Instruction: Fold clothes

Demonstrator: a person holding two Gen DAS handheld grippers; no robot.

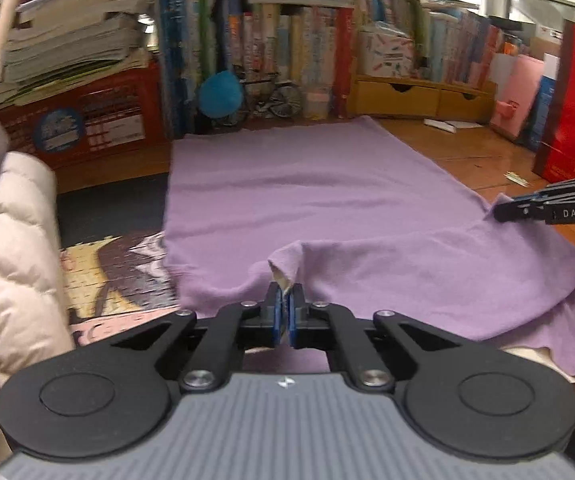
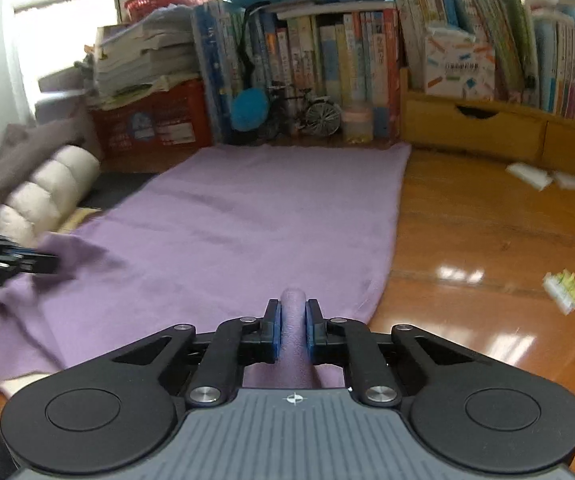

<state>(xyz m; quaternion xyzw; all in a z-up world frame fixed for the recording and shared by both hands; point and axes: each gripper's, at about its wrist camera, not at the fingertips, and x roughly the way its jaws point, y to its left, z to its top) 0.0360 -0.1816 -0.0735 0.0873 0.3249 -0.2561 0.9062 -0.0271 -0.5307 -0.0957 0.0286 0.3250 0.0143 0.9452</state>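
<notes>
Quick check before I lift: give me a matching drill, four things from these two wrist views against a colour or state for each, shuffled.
Things:
1. left tongs
2. purple cloth
3. crate
4. drawer unit

States:
A. red, under stacked papers
B. yellow wood, below books
C. shut on the cloth's near edge
D. spread on the wooden floor

Pairs: 1-C, 2-D, 3-A, 4-B

A cloth (image 1: 307, 200) is spread on a wooden floor (image 2: 467, 240), its far edge reaching a row of books (image 2: 327, 60). A padded cushion (image 1: 15, 248) is placed left of it. Its near corners are clamped by the left gripper (image 1: 286, 300) and the right gripper (image 2: 293, 320), side by side.
</notes>
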